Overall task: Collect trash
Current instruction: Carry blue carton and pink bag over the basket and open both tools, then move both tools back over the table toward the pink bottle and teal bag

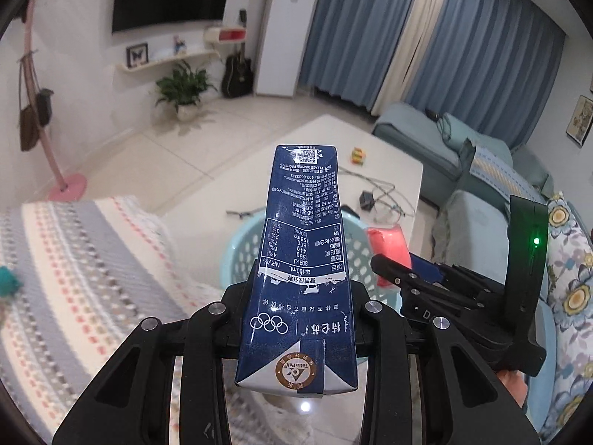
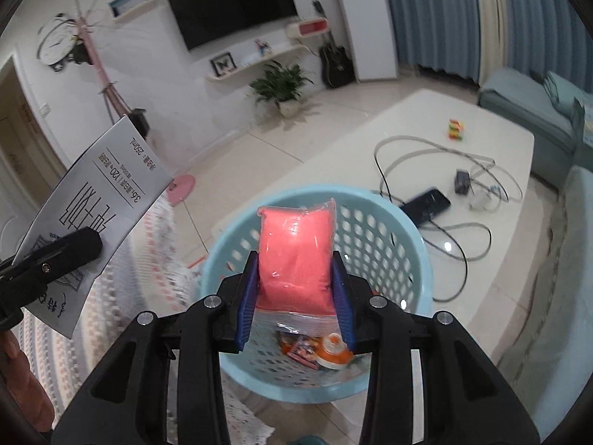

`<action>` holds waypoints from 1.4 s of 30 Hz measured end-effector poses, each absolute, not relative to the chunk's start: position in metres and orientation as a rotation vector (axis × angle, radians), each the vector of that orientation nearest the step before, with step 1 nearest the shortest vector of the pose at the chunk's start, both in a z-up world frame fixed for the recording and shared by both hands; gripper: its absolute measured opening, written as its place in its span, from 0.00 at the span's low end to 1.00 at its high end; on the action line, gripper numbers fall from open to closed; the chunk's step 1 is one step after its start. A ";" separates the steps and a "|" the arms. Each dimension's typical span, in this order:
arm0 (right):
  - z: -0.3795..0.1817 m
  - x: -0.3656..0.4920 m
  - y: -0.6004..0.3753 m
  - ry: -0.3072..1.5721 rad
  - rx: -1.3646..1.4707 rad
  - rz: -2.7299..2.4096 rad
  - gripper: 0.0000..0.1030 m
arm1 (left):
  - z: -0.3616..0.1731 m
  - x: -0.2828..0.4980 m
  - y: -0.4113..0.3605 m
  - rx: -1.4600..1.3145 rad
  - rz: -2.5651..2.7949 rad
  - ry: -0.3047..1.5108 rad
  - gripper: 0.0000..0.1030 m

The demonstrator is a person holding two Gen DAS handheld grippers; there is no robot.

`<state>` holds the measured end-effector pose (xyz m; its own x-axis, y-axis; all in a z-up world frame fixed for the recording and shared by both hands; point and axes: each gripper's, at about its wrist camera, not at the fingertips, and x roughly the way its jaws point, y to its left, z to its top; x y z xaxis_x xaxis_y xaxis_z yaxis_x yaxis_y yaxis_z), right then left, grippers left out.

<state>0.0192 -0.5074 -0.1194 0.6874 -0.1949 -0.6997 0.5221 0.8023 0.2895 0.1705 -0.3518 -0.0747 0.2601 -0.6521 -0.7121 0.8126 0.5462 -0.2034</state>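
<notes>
A living room opens out here: white walls, a dark television point(image 2: 233, 3) mounted flat, and below it a curved shelf point(image 2: 259, 61) carrying a framed butterfly point(image 2: 223, 63). A potted plant point(image 2: 281, 85) sits on the pale tiled floor point(image 1: 155, 155), a black guitar point(image 1: 237, 74) leaning beside a tall white unit point(image 1: 287, 29), perhaps an air conditioner. Blue curtains point(image 1: 481, 48) cover the far side. A teal sofa point(image 1: 426, 141) flanks the white counter point(image 2: 407, 118), and a pink coat stand point(image 1: 40, 111) rises at left.

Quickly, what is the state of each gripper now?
Left gripper: closed on the milk carton.
Right gripper: closed on the pink packet.
</notes>
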 end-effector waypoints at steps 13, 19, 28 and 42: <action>-0.154 0.022 -0.523 0.792 0.544 -0.445 0.35 | -0.110 0.178 -0.390 0.214 -1.019 0.945 0.36; -0.147 0.025 -0.520 0.778 0.535 -0.432 0.50 | -0.104 0.176 -0.380 0.192 -1.032 0.920 0.57; -0.134 0.016 -0.517 0.749 0.541 -0.424 0.52 | -0.087 0.173 -0.360 0.150 -1.029 0.888 0.60; -0.081 0.017 -0.467 0.667 0.464 -0.345 0.52 | -0.032 0.169 -0.271 0.033 -0.949 0.763 0.60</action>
